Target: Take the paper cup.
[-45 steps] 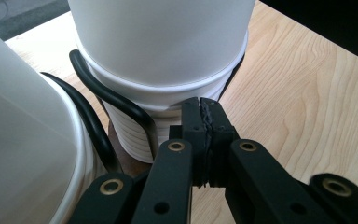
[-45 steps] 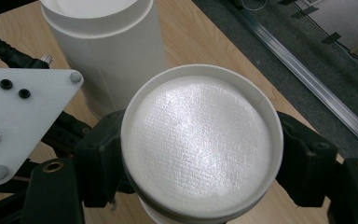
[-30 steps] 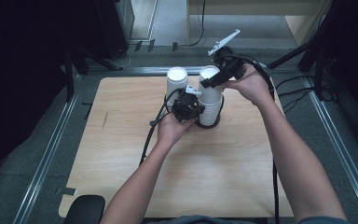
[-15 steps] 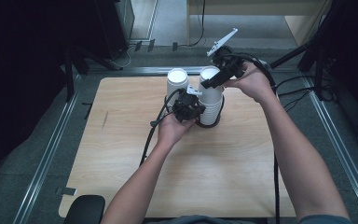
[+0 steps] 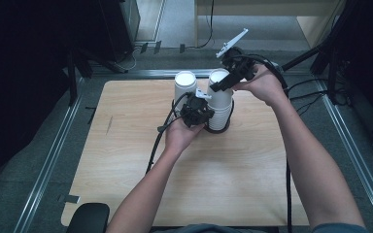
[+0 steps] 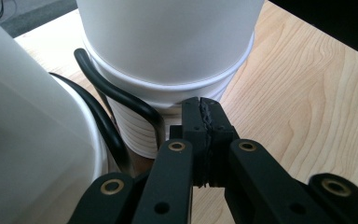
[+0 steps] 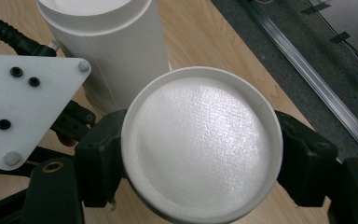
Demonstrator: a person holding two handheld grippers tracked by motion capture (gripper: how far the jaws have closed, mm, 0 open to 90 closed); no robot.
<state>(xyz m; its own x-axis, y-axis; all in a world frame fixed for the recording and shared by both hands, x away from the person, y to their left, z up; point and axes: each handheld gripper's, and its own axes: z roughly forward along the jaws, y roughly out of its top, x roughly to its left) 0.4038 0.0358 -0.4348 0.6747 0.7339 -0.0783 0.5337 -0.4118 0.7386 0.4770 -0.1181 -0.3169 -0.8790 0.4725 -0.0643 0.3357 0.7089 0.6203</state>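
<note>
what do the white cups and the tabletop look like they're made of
White cups: probably paper, matte, with a faintly textured bottom and rolled rims stacked in thin ridges; foam or plastic can't be ruled out. Tabletop: light wood or wood-look laminate, with visible grain lines and a smooth, low sheen.

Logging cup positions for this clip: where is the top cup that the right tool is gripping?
In the high view, the top cup caps the right-hand stack of paper cups at the table's far middle, between the right tool's jaws, beside the second stack.
</note>
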